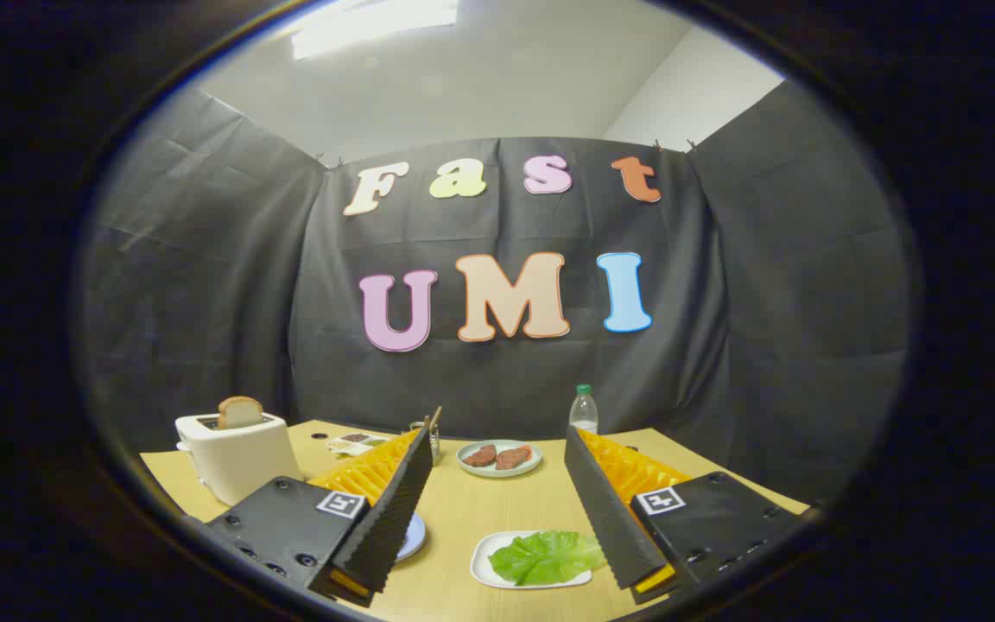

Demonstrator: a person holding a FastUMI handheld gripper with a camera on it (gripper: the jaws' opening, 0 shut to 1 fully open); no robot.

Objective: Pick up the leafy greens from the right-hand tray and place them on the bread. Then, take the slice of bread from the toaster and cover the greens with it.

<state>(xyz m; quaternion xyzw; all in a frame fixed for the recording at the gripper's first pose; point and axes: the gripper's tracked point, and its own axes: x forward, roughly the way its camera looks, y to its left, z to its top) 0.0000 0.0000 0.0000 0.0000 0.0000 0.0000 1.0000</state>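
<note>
I see the leafy greens [547, 556] lying on a white tray [484, 566]. They are bright green, wide and crinkly, with pale lines running through them, and they cover most of the tray. The tray sits on the wooden table [480, 505], close to the near edge, low between my two fingers and closer to the right one.

My gripper [497, 540] is spread wide and holds nothing. Its fingers hang above the table, one on each side of the greens, and neither touches them. Each finger has a small square tag with a black and white pattern on top. It has no words I can read.

Just behind the left finger I see part of a white plate [412, 537]. I cannot tell what is on it.

A white toaster [236, 456] stands near the left edge of the table. A slice of bread [239, 411] sticks up out of its top.

Farther back, near the middle, a pale green plate [498, 458] holds two brown pieces of meat [497, 455]. Near the far edge stands a clear bottle [584, 409] with a green cap. Its label is too small to read. Behind the left finger are a small dish [358, 442] and a cup with a stick [434, 429] in it.
</note>
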